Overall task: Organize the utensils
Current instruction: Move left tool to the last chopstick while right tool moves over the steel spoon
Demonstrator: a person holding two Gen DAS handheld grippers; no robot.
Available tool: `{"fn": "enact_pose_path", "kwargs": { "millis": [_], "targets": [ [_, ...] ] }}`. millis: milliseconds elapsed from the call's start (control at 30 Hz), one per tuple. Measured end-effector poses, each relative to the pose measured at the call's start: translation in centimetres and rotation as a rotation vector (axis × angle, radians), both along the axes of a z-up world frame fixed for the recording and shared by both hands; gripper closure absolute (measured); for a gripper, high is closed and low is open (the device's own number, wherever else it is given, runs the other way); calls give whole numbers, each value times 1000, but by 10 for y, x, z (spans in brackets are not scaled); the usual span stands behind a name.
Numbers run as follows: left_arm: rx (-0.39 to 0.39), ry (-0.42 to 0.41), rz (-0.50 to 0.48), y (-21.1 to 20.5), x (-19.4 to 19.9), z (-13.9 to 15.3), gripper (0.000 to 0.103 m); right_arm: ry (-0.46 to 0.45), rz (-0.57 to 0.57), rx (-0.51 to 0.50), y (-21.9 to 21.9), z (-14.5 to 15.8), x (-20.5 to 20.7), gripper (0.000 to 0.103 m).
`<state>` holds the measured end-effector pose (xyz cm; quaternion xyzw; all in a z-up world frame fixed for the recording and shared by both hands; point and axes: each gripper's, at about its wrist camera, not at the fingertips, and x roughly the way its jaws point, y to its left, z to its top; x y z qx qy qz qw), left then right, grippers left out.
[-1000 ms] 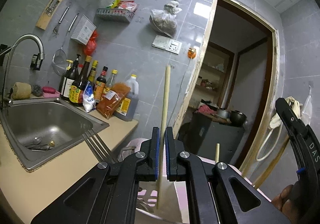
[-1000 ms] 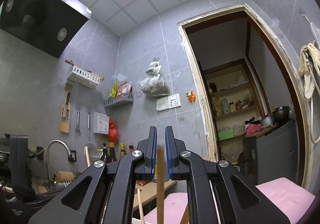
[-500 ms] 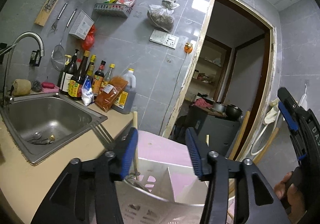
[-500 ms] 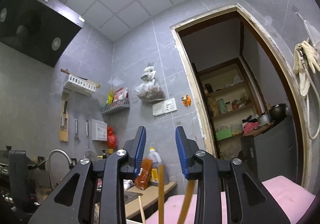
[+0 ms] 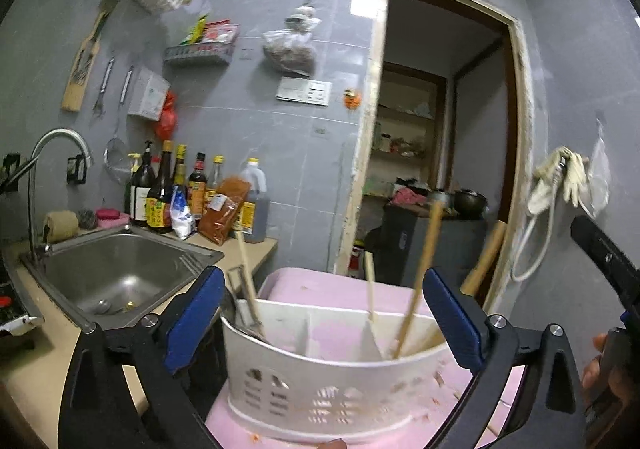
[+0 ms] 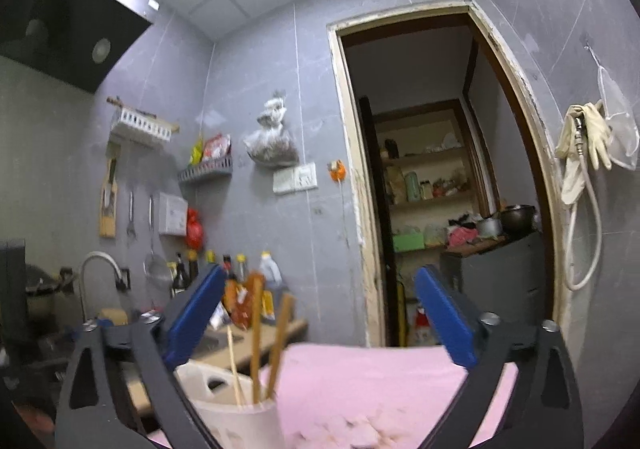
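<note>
A white slotted utensil caddy (image 5: 320, 393) stands on a pink pad (image 5: 320, 289). Wooden chopsticks (image 5: 420, 273) lean in its right compartment, and a pale chopstick (image 5: 246, 269) stands beside metal utensils in its left one. My left gripper (image 5: 320, 281) hangs just in front of the caddy, its jaws opening wide and pressing on nothing. The right gripper (image 6: 320, 273) is also opening with nothing between its pads. In its view, blurred, the caddy (image 6: 232, 417) and several chopsticks (image 6: 256, 333) sit low and left. The right gripper (image 5: 600, 253) and a hand show at the left view's right edge.
A steel sink (image 5: 116, 273) with a faucet (image 5: 60, 137) lies to the left, with sauce bottles (image 5: 164, 189) on the counter behind it. An open doorway (image 5: 436, 153) leads to a storeroom. A range hood (image 6: 60, 21) hangs at upper left. Gloves and a hose (image 6: 580, 153) hang on the right wall.
Both grippers were shut on upright chopsticks; they have opened wide, let them go and drawn back. The chopsticks now stand in the caddy, which has come fully into the left view.
</note>
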<state>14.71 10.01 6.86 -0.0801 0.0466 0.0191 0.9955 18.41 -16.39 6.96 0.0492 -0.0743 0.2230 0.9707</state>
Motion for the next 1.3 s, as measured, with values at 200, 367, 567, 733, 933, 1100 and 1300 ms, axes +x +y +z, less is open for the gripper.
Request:
{"fn": "enact_pose_path", "kwargs": {
  "millis": [200,367,567,733,933,1100,1300],
  "targets": [
    [34,51,-67,-29,-8,-3,5,86,-42,-55,-39,-13,-13,0],
    [78,120,-121,-58,-12,-14,5,182,-76,-97,-71,-26,-17,0],
    [87,242,-203,-87,0,-35,5,316,-82,-182,-98,-42,-11,0],
    [115,392,-252,-110,19,-57,5,461,-70,-282,-112,-65,5,0],
    [180,542,-292,-135,40,-76,5,639,-9,-369,-118,-94,24,8],
    [165,622,-352,-145,55,-88,6,715,52,-435,-113,-108,36,17],
    [128,725,-435,-156,78,-102,27,761,118,-523,-105,-118,43,39]
  ]
}}
